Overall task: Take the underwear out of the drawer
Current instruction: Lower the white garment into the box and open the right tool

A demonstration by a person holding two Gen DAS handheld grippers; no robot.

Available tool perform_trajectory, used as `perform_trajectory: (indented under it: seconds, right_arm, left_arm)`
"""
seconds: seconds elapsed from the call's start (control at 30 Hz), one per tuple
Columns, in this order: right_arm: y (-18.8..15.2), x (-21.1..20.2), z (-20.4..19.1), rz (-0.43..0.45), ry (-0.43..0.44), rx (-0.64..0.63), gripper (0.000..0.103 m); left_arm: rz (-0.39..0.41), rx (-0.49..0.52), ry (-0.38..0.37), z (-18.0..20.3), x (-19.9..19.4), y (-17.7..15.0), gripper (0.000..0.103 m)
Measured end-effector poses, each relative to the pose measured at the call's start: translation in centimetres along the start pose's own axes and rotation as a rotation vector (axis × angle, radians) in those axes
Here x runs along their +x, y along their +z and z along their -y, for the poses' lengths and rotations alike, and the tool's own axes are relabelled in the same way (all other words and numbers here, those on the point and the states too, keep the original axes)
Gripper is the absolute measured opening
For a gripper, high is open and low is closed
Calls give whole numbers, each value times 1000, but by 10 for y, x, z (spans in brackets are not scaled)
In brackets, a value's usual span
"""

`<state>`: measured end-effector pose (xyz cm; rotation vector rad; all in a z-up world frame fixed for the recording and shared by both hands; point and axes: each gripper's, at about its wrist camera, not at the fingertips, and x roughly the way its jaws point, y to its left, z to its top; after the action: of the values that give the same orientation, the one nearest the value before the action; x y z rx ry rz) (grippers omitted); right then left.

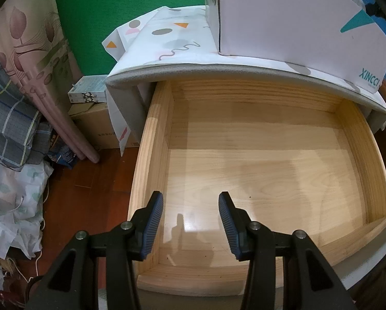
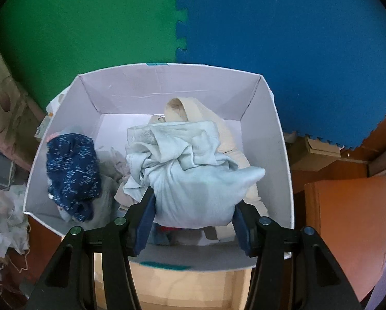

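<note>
The wooden drawer (image 1: 151,142) is pulled open; its floor shows bare wood with no clothing on it. My left gripper (image 1: 190,204) is open and empty, hovering over the drawer's front left part. My right gripper (image 2: 193,201) has its jaws set wide, and a bundle of light blue underwear (image 2: 190,170) fills the gap between them, over a white cardboard box (image 2: 280,139). Whether the fingers press the bundle or it rests on the pile I cannot tell. In the box lie dark blue speckled underwear (image 2: 72,170) at the left and a beige garment (image 2: 190,111) behind the bundle.
The white box (image 1: 296,25) stands on the patterned cabinet top (image 1: 167,41) above the drawer. Cardboard boxes (image 1: 97,126), a pink curtain (image 1: 37,51) and crumpled cloth (image 1: 9,201) lie on the floor at left. Green and blue foam mats (image 2: 182,20) cover the wall.
</note>
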<state>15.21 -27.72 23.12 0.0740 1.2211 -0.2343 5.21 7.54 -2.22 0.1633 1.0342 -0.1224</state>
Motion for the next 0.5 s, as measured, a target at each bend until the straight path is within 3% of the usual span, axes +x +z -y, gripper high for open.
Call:
perform_trajectory:
  seconds: [0.3, 0.5]
  right_arm:
    - [4, 13, -1, 16, -20, 4, 62]
    - [2, 11, 1, 48, 1, 22, 75]
  left_arm:
    - [1, -3, 5, 0, 0, 0, 46]
    - [-1, -8, 5, 0, 0, 0, 46]
